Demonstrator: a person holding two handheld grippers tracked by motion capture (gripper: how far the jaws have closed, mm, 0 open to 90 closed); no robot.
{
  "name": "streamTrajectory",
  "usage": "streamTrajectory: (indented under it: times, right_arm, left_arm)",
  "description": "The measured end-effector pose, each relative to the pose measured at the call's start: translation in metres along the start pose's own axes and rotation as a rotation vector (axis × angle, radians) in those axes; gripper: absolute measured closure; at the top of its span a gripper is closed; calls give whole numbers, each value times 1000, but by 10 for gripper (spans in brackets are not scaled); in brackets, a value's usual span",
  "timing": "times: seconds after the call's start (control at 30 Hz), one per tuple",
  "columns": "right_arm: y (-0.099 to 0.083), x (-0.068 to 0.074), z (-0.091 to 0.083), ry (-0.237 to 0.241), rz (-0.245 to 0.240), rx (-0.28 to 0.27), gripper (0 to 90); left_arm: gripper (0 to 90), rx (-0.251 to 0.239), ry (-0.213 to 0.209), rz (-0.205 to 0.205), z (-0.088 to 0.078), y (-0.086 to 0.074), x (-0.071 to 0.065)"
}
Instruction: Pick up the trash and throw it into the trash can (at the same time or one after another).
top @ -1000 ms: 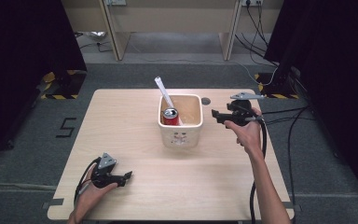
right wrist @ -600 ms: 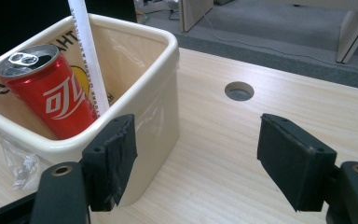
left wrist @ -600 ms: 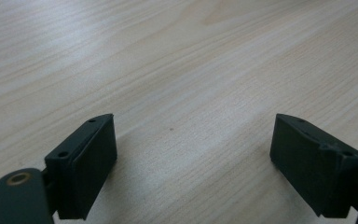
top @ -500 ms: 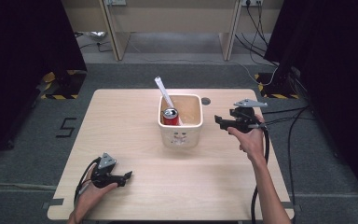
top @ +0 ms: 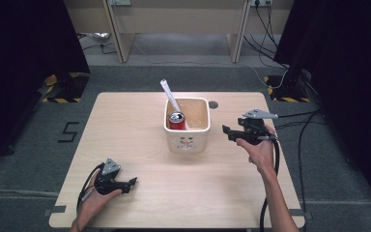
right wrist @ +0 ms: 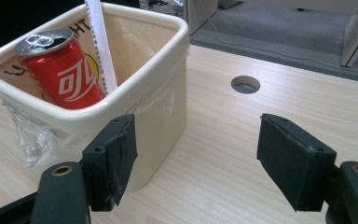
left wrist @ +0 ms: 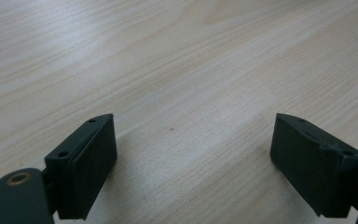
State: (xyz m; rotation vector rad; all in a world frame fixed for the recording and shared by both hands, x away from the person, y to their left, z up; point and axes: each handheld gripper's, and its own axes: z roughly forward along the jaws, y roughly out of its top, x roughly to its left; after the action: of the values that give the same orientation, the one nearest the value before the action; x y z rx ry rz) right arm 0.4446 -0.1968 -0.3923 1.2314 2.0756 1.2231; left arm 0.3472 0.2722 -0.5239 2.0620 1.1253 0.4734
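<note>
Cream-coloured and square, the tub (top: 187,126) sat in the middle of the high view on the wooden table (top: 140,135). A red can (top: 176,120) and a white stick (top: 169,95) stood inside it. The right gripper (top: 228,131) hung at the tub's right, jaws wide apart, holding nothing. The left gripper (top: 131,182) lay at the lower left, jaws apart too.

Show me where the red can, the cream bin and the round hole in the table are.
red can (right wrist: 70,70), right gripper view, on its red side with the white lettering.
cream bin (right wrist: 161,109), right gripper view, on its outer wall.
round hole (right wrist: 245,84), right gripper view, at its middle.
</note>
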Motion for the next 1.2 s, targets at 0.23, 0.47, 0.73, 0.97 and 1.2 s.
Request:
streamTrajectory:
  times: [0.23, 0.47, 0.73, 0.97, 1.2]
  right_arm:
    - [-6, 5, -2, -16, -25, 8, 282]
    - [-16, 6, -4, -38, -50, 32, 278]
    - [-31, 7, -7, -29, -37, 31, 276]
    - [-40, 12, -8, -30, -49, 41, 273]
    - [-52, 19, -9, -6, -40, 28, 273]
  left_arm:
    - [139, 1, 0, 0, 0, 0, 0]
    - [139, 1, 0, 0, 0, 0, 0]
    - [139, 1, 0, 1, 0, 0, 0]
    - [139, 1, 0, 1, 0, 0, 0]
    - [139, 0, 0, 0, 0, 0, 0]
